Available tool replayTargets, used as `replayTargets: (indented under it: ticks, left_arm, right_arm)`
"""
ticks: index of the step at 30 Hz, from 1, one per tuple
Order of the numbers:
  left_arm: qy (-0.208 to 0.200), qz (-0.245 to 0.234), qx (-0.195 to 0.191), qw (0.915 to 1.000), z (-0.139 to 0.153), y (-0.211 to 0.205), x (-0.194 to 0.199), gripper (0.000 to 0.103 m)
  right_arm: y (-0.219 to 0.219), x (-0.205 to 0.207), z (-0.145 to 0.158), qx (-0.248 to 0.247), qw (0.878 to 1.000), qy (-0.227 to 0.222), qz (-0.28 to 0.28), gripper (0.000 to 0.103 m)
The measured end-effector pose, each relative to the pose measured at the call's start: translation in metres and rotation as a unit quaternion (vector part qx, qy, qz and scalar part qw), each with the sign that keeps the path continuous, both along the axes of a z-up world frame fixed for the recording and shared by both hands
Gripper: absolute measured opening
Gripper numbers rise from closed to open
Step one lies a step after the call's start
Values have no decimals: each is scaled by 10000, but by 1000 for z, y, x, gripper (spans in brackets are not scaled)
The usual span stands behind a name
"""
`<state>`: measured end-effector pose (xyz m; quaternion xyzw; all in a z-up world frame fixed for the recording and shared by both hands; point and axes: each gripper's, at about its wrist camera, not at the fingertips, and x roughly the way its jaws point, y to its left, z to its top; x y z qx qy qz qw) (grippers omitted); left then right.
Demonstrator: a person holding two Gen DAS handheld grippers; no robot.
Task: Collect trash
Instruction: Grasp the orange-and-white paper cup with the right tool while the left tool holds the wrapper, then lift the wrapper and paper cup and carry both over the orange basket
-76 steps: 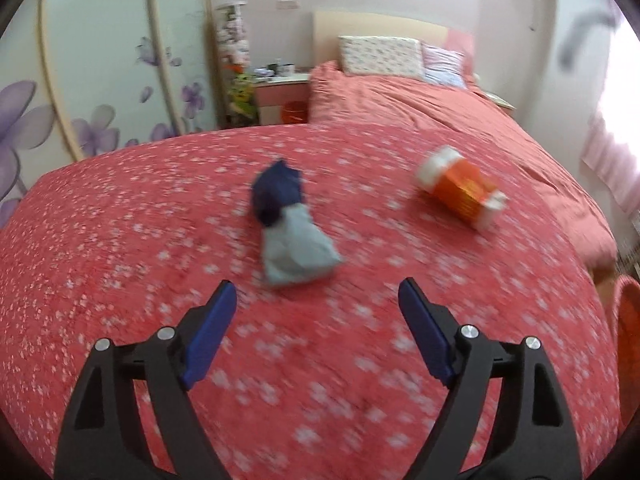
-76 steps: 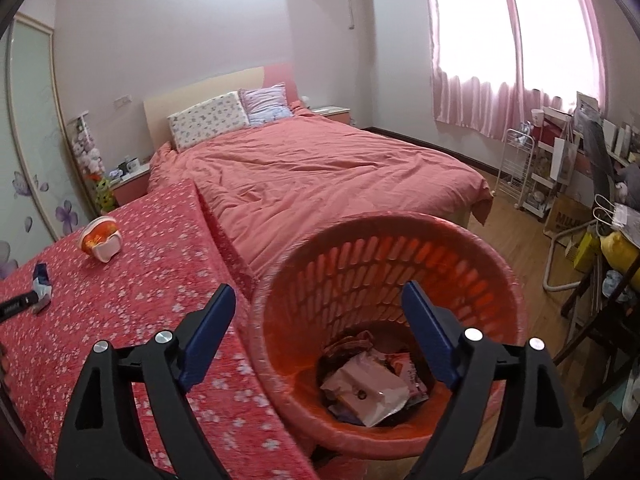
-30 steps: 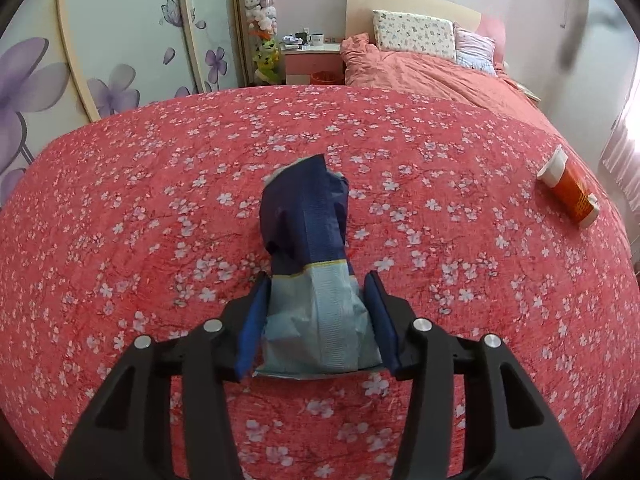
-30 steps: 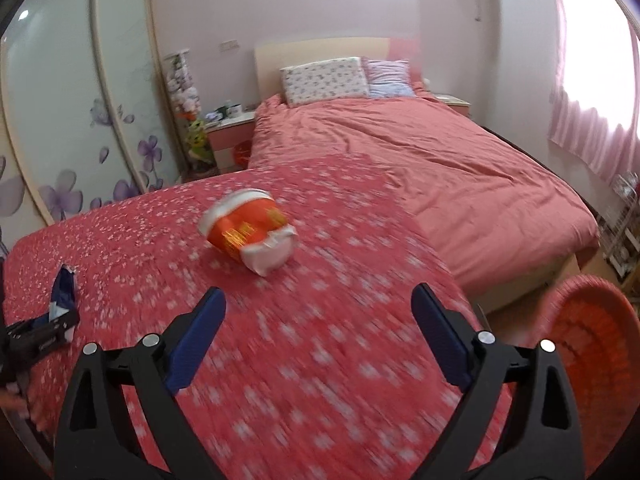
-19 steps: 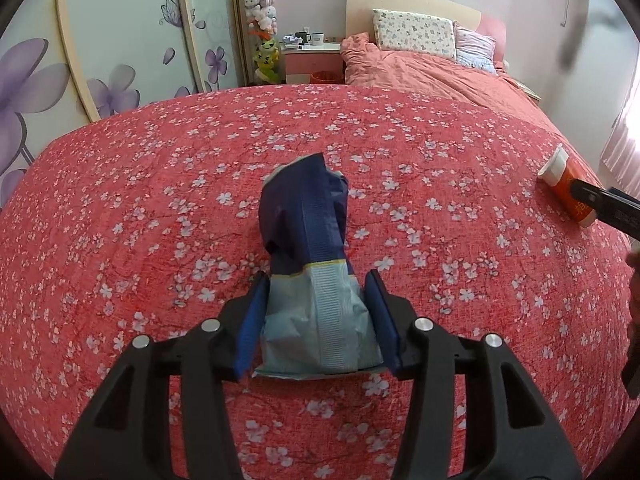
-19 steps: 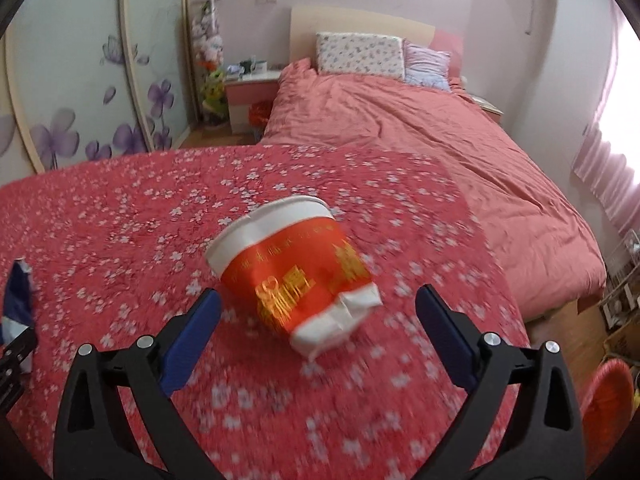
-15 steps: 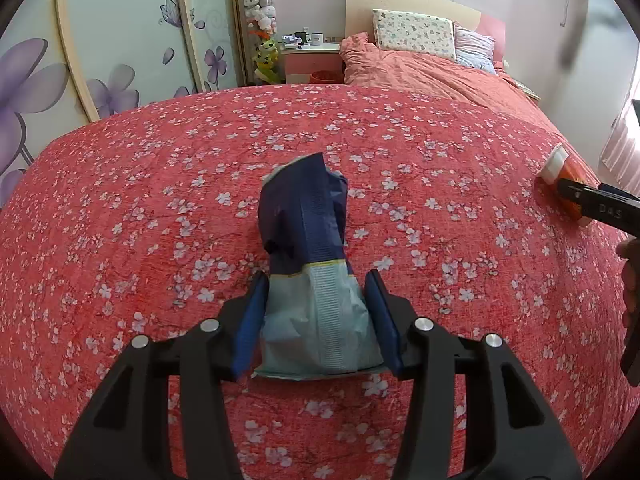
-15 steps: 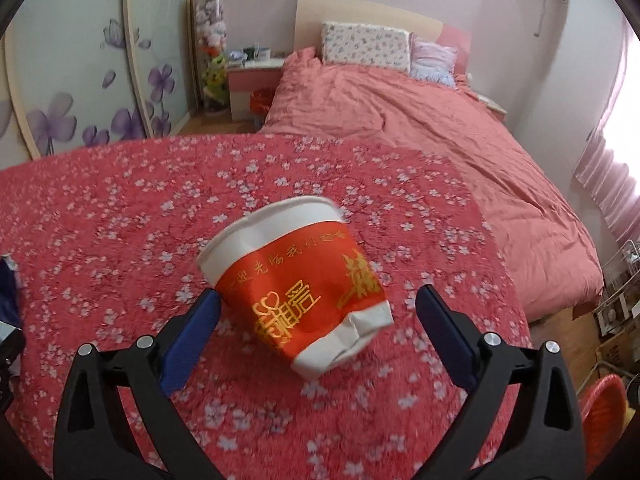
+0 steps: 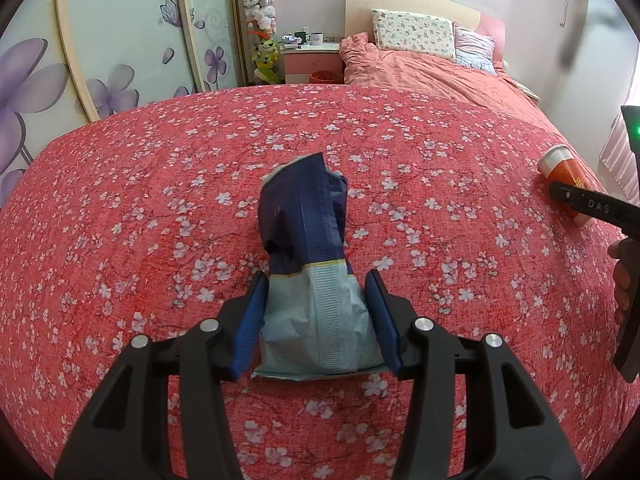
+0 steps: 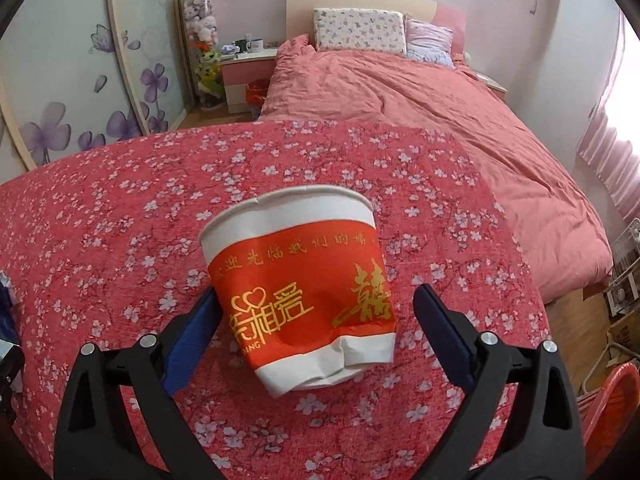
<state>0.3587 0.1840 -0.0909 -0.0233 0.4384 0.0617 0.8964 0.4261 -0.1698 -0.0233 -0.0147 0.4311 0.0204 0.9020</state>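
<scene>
A crumpled snack bag (image 9: 300, 208), dark blue at the top and pale blue at the bottom, lies on the red flowered cloth (image 9: 120, 220). My left gripper (image 9: 316, 280) is shut on its pale lower half, with both blue pads pressed against its sides. A red and white paper cup (image 10: 300, 280) with gold lettering lies on its side, its base dented. My right gripper (image 10: 316, 300) is open around the cup. The left pad sits close beside the cup and the right pad stands clear of it. In the left wrist view the cup (image 9: 560, 168) is at the far right, partly behind a finger of the right gripper.
An orange-red basket (image 10: 612, 400) stands on the floor past the cloth's right edge. A bed with a pink quilt (image 10: 420, 92) lies beyond the covered surface, with a nightstand (image 10: 244, 68) beside it. A hand (image 9: 622, 280) shows at the right edge.
My right gripper has closed in on the cup, which now lies between its open fingers. The left gripper and the bag have not moved.
</scene>
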Motion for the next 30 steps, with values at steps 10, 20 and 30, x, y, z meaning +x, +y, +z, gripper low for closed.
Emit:
replayTargets:
  ticks: [10,20,30]
  left_arm:
    - [1,2,0,10000,0,0,0,49]
    - [2,5,-1,10000,0,0,-1,49]
    - [-99,-21,-232,9997,1,-1,2,46]
  right_arm:
    - [-11,-4,2,219,9997,26,-135,73]
    - [-29,-35,13,469,9986,-170,-148,72]
    - [-52,-98,35,434,9980,-411,-217,72]
